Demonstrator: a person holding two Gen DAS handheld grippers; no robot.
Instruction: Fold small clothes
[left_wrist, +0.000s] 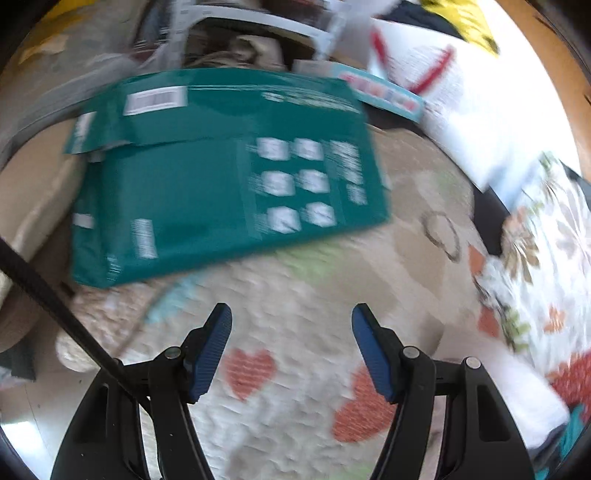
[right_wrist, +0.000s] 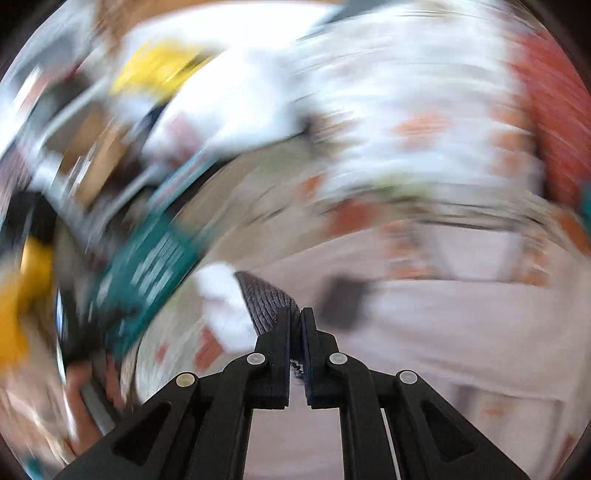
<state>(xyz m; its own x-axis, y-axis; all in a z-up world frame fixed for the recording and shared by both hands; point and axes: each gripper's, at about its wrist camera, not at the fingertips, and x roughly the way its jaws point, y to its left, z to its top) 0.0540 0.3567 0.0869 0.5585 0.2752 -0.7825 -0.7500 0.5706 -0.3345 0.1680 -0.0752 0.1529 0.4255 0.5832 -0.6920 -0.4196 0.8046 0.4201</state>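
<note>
Pinching a dark knit garment (right_wrist: 271, 299) in clenched jaws, right gripper (right_wrist: 295, 317) holds it lifted clear of the heart-print blanket (left_wrist: 280, 332), probably to reposition, while left gripper (left_wrist: 291, 314) hovers released near a teal package (left_wrist: 207, 177).

Left hand-held gripper (left_wrist: 291, 325) spread — right hand-held gripper (right_wrist: 295, 317) clamped

Heart-patterned bedspread (left_wrist: 295, 332) (sunlit, blurred)
</note>
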